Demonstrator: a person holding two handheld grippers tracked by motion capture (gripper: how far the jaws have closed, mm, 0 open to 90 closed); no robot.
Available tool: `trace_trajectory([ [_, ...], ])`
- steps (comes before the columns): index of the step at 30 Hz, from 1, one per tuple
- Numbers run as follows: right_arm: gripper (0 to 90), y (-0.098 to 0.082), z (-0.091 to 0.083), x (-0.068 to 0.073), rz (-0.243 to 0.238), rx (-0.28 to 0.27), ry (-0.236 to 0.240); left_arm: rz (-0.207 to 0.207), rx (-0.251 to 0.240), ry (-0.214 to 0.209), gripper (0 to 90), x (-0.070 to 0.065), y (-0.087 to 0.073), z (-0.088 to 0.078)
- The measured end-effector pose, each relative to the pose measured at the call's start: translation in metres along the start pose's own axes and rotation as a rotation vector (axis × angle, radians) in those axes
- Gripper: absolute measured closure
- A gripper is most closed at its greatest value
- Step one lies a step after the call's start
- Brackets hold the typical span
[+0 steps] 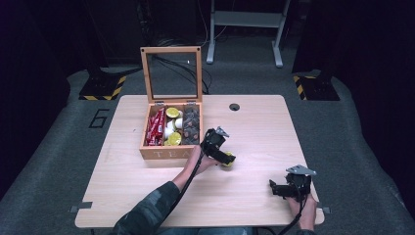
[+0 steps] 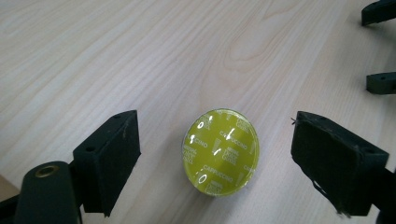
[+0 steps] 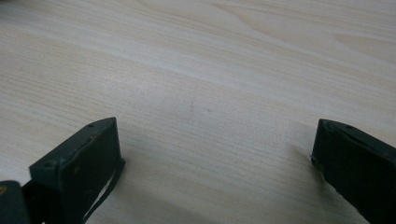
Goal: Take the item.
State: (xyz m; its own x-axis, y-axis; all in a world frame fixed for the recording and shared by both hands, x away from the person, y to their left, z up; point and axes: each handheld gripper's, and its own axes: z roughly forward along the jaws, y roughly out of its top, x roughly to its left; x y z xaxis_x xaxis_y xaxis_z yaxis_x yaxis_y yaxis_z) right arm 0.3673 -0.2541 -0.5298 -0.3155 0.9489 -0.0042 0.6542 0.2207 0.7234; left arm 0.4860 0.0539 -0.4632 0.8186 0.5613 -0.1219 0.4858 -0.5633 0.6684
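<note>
The yellow-green coffee capsule is lying foil-face up on the wooden table, between the left gripper's released jaws; the right gripper is gaping over bare wood.

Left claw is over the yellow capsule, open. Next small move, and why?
Probably shut the left claw on the capsule. In the left gripper view the capsule lies on the table between the two open jaws, with a gap on each side, so it looks lined up but not yet gripped. The right claw is open over bare wood, apart.
</note>
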Motion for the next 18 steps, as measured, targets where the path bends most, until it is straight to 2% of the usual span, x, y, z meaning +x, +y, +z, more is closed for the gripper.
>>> trace_trajectory([
  [2,0.6,0.0,0.0,0.0,0.001,0.0,0.0,0.001,-0.007,0.005,14.8,0.001,0.0,-0.007],
  [3,0.6,0.0,0.0,0.0,0.001,0.0,0.0,-0.008,-0.023,0.007,14.0,0.001,0.0,-0.012],
  [9,0.6,0.0,0.0,0.0,0.001,0.0,0.0,-0.005,-0.095,0.021,12.0,0.002,0.0,-0.04],
  [18,0.6,0.0,0.0,-0.001,-0.002,-0.001,0.001,0.013,-0.146,0.047,9.2,0.001,-0.007,-0.08],
])
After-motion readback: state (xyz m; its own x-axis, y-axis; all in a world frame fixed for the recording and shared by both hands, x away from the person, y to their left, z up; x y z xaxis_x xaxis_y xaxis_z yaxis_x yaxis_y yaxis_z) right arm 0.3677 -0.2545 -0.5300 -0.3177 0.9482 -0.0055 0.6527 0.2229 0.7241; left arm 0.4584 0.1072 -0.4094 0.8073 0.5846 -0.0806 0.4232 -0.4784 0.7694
